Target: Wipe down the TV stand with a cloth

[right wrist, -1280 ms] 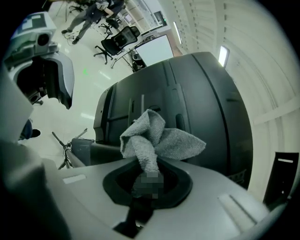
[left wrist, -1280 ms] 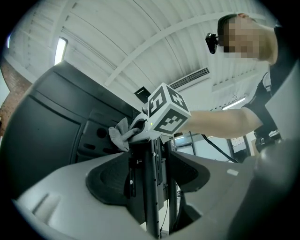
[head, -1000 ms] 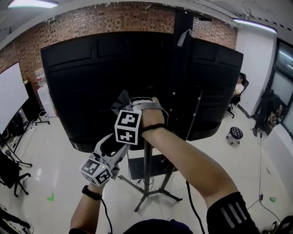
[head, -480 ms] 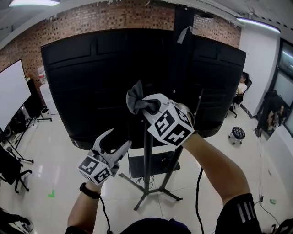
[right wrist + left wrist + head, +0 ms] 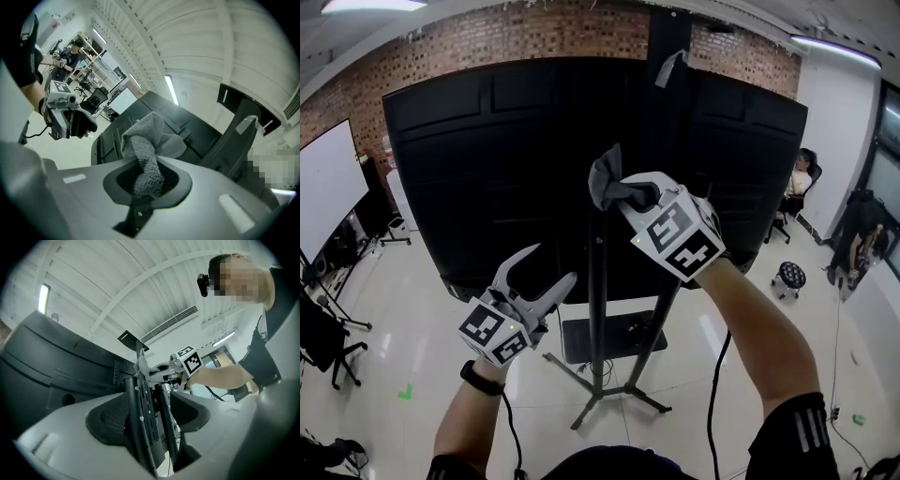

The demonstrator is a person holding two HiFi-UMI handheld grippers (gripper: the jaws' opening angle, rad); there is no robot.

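Note:
The TV stand's thin black pole [image 5: 598,309] rises in front of the large black back of the TV [image 5: 487,159], and its legs [image 5: 614,398] spread on the pale floor. My right gripper [image 5: 623,194] is shut on a grey cloth [image 5: 607,180], held at the top of that pole. In the right gripper view the cloth [image 5: 147,150] bunches between the jaws of the right gripper [image 5: 147,180]. My left gripper [image 5: 546,270] is lower left of the pole, open and holding nothing. In the left gripper view the stand's black posts [image 5: 140,427] show beyond the spread jaws.
A whiteboard [image 5: 323,197] and an office chair [image 5: 328,347] stand at the left. At the right are a small stool [image 5: 789,277] and a seated person [image 5: 802,183]. A black cable [image 5: 712,394] hangs down to the floor. A black tray [image 5: 600,337] sits low on the stand.
My right gripper has carried the cloth up and to the right, up to the top of the pole. The left gripper has risen a little and stayed open.

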